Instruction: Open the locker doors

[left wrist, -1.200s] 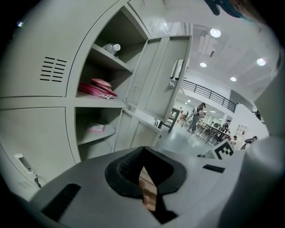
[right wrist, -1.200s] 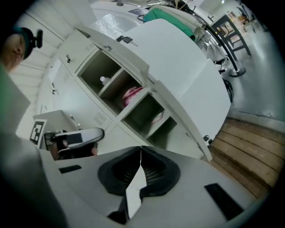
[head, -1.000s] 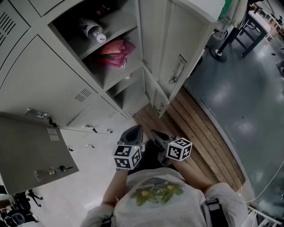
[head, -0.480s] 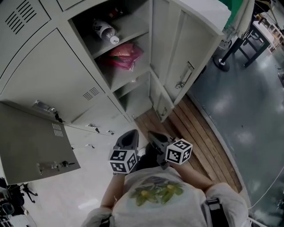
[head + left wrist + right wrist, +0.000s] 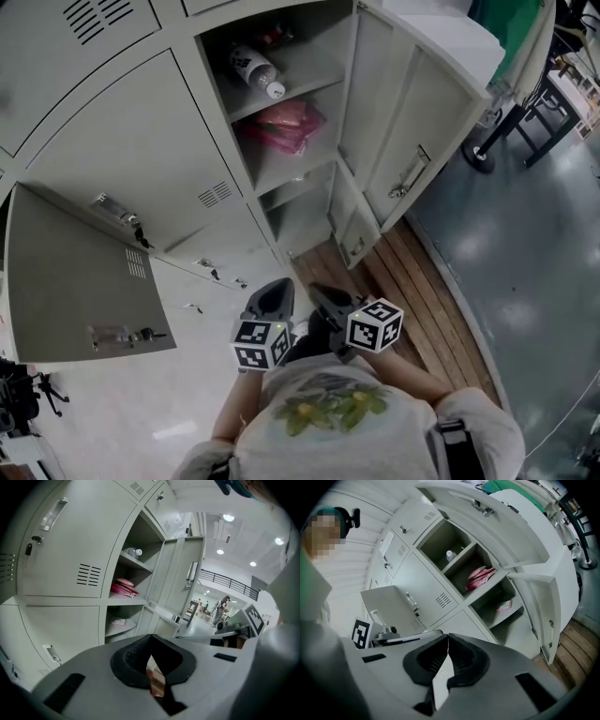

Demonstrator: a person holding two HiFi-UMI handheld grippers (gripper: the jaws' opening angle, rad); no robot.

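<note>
Grey steel lockers (image 5: pixel 281 211) filled the wall in front of the person, and several doors already stood swung out: a tall door (image 5: pixel 427 141) at the right, a short door (image 5: pixel 354 225) below it, and a wide door (image 5: pixel 80 281) at the left. On the bared shelves lay a bottle (image 5: pixel 255 67) and, one shelf down, a pink bag (image 5: pixel 286 122).

Between the open ones, a closed door (image 5: pixel 141 155) with louvre slots faced the room. Its handle (image 5: pixel 117 211) sat at the door's left edge, just beside the top corner of the wide door.

Both tools hung close to the person's chest, well apart from any door. The left gripper (image 5: pixel 275 292) had its jaws tip to tip with nothing between them, and the right gripper (image 5: pixel 323 298) was likewise pressed together and empty.

To my eye the louvred door was the next job. Doing it well would mean:
- Spreading one pair of jaws before the reach, since closed tips cannot take a handle.
- Coming at the handle from the front, as the wide door crowded it from the side.
- Clamping squarely across the pull.
- Drawing along the door's own arc, because the hinge seemed to lie on the edge away from the handle.

A straight tug might slip the pads off. The free tool was best kept clear of the swing.
</note>
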